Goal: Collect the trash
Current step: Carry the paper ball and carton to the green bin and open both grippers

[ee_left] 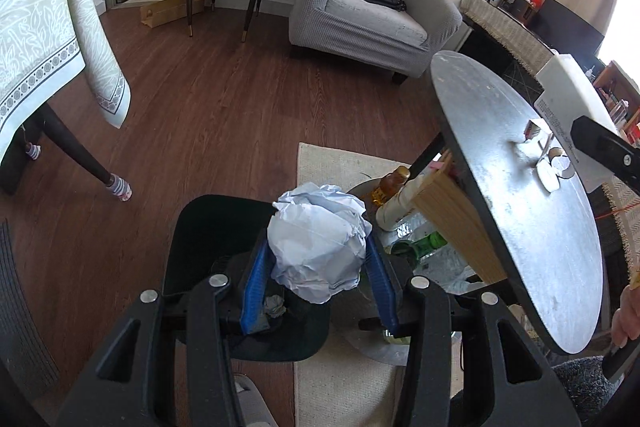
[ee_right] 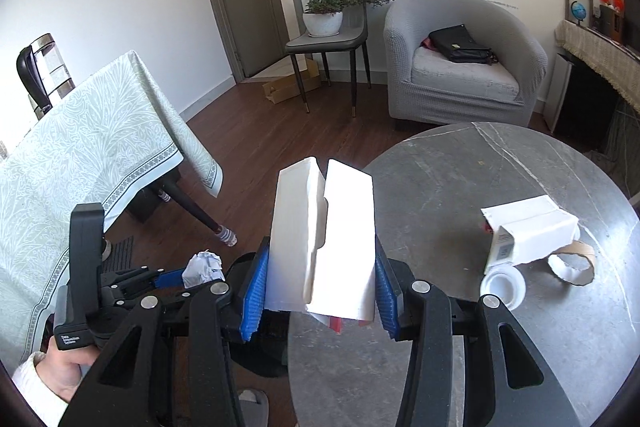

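In the left wrist view my left gripper is shut on a crumpled pale paper ball, held above the black trash bin. A small paper wad lies inside the bin. In the right wrist view my right gripper is shut on a flattened white carton, held over the near edge of the round grey table. On that table sit a torn white carton, a white cap and a cardboard strip. The left gripper with its paper ball shows low on the left.
A dining table with a green cloth stands at the left, its dark leg near the bin. A grey armchair with a black bag and a chair with a potted plant stand at the back. Bottles sit under the round table.
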A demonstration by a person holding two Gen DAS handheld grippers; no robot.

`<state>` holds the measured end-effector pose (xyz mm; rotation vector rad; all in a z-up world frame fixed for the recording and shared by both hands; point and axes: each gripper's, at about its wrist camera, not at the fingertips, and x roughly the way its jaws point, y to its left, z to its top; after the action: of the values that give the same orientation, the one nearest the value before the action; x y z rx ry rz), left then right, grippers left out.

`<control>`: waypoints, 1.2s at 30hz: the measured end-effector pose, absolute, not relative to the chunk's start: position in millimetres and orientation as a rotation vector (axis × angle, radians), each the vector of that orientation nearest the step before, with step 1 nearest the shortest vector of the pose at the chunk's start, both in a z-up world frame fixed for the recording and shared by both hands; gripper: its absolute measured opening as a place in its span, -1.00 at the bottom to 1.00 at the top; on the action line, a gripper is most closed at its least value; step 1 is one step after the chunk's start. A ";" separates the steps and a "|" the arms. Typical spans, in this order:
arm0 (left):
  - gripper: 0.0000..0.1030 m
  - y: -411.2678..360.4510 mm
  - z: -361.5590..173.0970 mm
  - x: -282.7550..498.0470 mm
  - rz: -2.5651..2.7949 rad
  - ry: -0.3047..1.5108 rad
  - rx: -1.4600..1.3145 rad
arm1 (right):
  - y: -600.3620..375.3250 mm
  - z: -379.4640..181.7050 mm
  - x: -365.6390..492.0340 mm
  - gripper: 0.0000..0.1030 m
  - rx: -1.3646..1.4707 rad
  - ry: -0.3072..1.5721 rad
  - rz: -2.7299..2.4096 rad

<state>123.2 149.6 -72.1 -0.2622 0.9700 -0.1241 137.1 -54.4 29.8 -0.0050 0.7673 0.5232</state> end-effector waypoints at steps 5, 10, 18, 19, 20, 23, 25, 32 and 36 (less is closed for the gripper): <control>-0.05 175.9 -90.0 121.3 -0.078 1.013 -0.272 | -25.1 24.8 137.3 -0.09 0.010 0.801 0.596; -0.05 188.1 -106.9 116.3 -0.055 1.065 -0.266 | 2.9 19.1 136.3 -0.09 -0.009 0.824 0.635; -0.05 203.3 -144.2 118.1 -0.030 1.190 -0.252 | 42.7 -1.5 136.8 -0.09 -0.049 0.883 0.684; -0.05 204.4 -148.7 118.0 -0.028 1.204 -0.248 | 46.7 -3.4 136.6 -0.09 -0.054 0.889 0.690; -0.05 205.7 -153.3 118.9 -0.028 1.216 -0.246 | 50.2 -5.0 136.4 -0.09 -0.058 0.895 0.694; -0.04 208.3 -165.4 118.4 -0.030 1.255 -0.240 | 59.2 -10.7 138.0 -0.09 -0.069 0.907 0.695; -0.04 210.5 -171.2 117.6 -0.026 1.275 -0.241 | 62.0 -16.0 139.8 -0.09 -0.068 0.922 0.691; 0.15 217.7 -172.3 114.9 -0.014 1.268 -0.261 | 74.7 -34.5 143.1 -0.09 -0.090 0.976 0.682; 0.21 221.7 -162.5 111.7 -0.016 1.234 -0.272 | 80.9 -44.8 143.5 -0.09 -0.114 1.001 0.678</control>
<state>111.7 221.7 -162.5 -0.2716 1.2336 -0.0160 143.5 80.9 -44.8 -0.1144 1.0010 0.6781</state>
